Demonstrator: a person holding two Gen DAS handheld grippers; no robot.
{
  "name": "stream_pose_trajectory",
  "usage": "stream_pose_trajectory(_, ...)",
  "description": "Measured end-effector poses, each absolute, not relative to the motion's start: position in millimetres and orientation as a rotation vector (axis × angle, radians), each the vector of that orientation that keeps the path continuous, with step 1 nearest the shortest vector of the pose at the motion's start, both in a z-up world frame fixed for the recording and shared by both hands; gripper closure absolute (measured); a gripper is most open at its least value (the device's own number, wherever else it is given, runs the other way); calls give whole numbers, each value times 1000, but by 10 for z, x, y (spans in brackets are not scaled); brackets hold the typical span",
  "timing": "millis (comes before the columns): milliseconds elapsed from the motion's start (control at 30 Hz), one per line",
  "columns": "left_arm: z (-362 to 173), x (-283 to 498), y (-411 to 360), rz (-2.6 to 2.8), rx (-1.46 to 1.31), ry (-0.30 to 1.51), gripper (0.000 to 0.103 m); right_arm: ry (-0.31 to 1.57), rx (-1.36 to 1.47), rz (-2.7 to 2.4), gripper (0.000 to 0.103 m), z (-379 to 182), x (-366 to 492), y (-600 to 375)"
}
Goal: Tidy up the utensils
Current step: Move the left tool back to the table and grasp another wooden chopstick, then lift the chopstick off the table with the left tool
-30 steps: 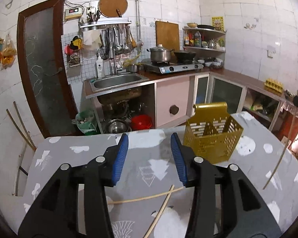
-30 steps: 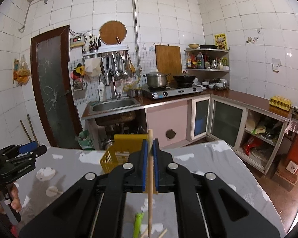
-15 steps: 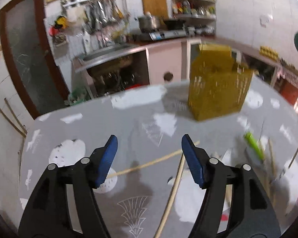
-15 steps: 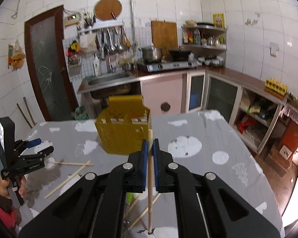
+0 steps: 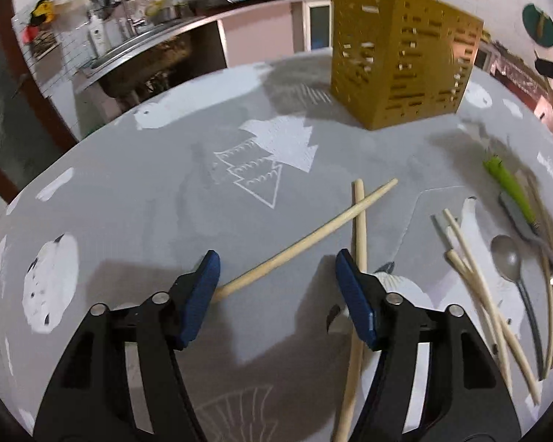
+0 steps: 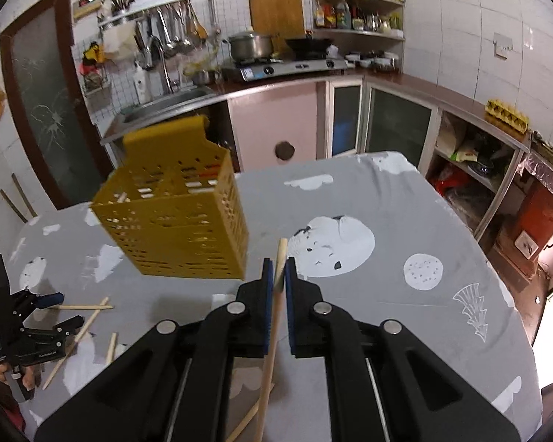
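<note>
1. Low centre of the left wrist view: the left tongs (image 5: 276, 276) gape wide, blue pads over two crossed chopsticks (image 5: 306, 237), pale round wood, lying on the grey patterned tabletop (image 5: 147, 191).
2. Lower right: several more loose chopsticks, one metal spoon (image 5: 507, 254), one green-handled tool (image 5: 507, 184).
3. Bottom centre of the right wrist view: the right tongs (image 6: 278, 272) are clamped on a single chopstick (image 6: 272, 328).
4. Farther, left of centre: one yellow perforated plastic basket (image 6: 180, 221), boxy, standing on the tabletop.
</note>
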State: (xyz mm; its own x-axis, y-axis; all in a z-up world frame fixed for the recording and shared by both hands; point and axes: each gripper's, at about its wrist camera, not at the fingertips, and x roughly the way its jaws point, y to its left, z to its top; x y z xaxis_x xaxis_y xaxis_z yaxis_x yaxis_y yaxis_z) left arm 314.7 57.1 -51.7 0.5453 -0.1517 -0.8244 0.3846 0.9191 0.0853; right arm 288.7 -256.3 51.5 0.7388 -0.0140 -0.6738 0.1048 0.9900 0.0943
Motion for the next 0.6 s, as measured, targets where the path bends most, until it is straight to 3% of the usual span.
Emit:
stream_pose_trajectory(67,-520,3206,537,-324,255,950,46,747,114,-73,95,471,2925,-2532)
stream_pose_trajectory(233,-472,3346,389,-311,250,967,81,820,109,-54,95,213,3044,-2473)
stream_pose_trajectory(300,-461,3383,350,-296,243,963,87,844,110,-51,96,101,3073,-2468)
stream_pose_trajectory(367,-415,3446,382,-261,189,967,102,871,114,-46,96,-22,3101,-2466)
stream_pose_trajectory(600,-414,3671,595,-225,45,1012,103,921,127,-40,96,-287,3142,-2489)
